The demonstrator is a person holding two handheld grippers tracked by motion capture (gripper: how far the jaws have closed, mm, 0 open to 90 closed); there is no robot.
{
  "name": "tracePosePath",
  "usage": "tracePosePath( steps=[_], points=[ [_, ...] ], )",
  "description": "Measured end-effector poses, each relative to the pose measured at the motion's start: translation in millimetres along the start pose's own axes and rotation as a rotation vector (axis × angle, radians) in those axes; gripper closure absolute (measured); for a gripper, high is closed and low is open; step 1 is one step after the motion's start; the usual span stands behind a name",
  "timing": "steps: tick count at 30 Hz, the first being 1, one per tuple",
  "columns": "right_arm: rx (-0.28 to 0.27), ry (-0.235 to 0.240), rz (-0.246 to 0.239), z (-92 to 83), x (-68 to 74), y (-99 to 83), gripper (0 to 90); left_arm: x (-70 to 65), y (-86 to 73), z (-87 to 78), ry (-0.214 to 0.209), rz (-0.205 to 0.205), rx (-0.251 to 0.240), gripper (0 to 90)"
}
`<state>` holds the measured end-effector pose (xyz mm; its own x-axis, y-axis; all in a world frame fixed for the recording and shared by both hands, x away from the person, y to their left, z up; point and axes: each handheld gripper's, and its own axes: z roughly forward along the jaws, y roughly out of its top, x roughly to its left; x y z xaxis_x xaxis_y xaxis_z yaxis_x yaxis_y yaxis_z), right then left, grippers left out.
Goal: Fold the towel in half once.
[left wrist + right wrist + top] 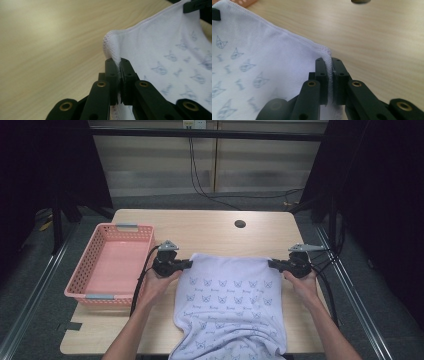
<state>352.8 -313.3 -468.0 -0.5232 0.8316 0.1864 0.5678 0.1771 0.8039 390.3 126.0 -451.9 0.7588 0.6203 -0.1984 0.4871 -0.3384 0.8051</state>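
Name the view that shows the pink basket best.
The high view: the pink basket sits whole on the table's left side, beside the left gripper. The right gripper view catches a small pinkish-orange sliver at its top left edge, probably the basket; the left gripper view looks at wood and the shirt.

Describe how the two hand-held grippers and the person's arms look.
Both the left hand-held gripper and the right hand-held gripper are black, with linked jaw arms pinned by brass-coloured rivets. Each carries a grey three-cornered plate on top and trails a black cable. The forearms are bare, with no sleeves or gloves visible.
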Motion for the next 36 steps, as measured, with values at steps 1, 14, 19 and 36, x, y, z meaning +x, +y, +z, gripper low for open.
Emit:
tracePosePath(
  steps=[1,14,19,36],
  points=[
    [-0.007,0.003,-0.005,-2.5,0.3,3.9,85.5,0.5,6.9,-7.8,0.005,0.002,-0.017,86.9],
    [-0.143,-0.024,-0.078,-35.5,1.3,84.0,85.7,16.6,61.3,-51.2,0.042,-0.002,-0.160,87.0],
    [-0.177,-0.039,-0.072,-45.1,-4.0,104.8,85.8,18.9,83.4,-54.4,0.042,0.001,-0.191,87.0],
    [-0.275,-0.030,-0.042,-57.6,-6.6,151.5,86.7,16.2,125.2,-74.4,0.045,0.049,-0.288,87.1]
  ],
)
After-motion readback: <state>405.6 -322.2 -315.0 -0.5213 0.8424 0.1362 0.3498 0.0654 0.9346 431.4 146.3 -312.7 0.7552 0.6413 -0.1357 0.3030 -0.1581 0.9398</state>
